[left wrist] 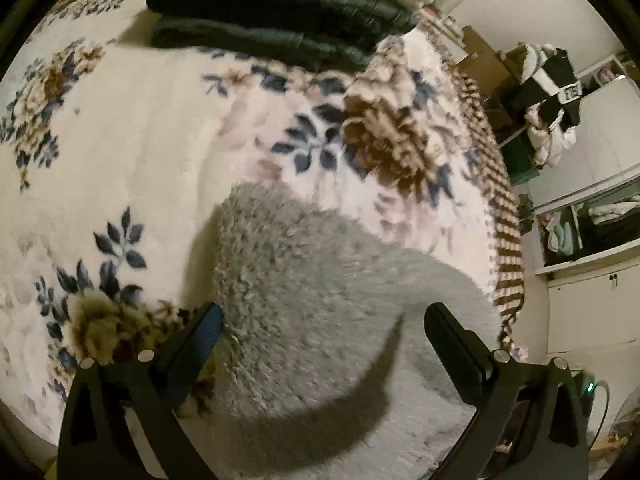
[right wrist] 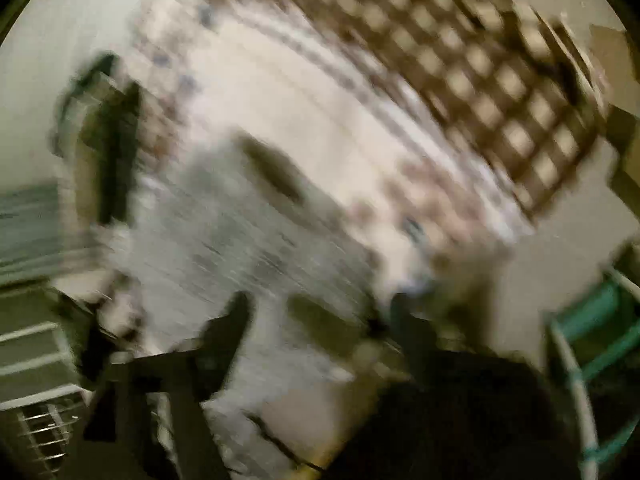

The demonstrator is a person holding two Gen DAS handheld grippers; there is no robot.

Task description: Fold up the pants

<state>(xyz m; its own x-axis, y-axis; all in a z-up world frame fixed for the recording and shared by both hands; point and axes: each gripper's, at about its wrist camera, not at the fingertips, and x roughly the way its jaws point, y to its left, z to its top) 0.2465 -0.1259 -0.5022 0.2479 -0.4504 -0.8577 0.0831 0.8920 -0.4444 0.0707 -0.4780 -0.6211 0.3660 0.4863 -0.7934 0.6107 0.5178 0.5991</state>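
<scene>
left wrist view: left gripper (left wrist: 322, 320) hangs over the grey fleece pants (left wrist: 312, 292), jaws spread wide w/ nothing between them; fabric lies below, not pinched. the pants lie on a floral blanket (left wrist: 132, 128) covering the bed, one rounded end pointing toward the bed's far side, rest running back under the gripper & out of frame. shape reads as a narrow doubled-over strip w/ a curved edge, so judged partly folded: at least one lengthwise fold looks made, final compact fold & squaring-up prob. left. no crisp rectangle yet. full outline not visible, so progress est. is rough.

right wrist view: heavy motion blur. right gripper (right wrist: 316, 312) shows two dark fingers apart, pale grey cloth (right wrist: 256, 240) beyond them; cannot tell whether anything is caught, tho the gap looks free.

counts: pants being folded, 1. grippers, 2. dark folded garments (left wrist: 272, 12) stacked at far edge of bed, approx. 2 layers, w/ 1 pale item on top (partly cut off). checked brown border (left wrist: 506, 240) of blanket, 1, along the bed's right side. shelving w/ clothes (left wrist: 592, 224) by wall, 1 unit; teal rack (right wrist: 596, 344), 1.
</scene>
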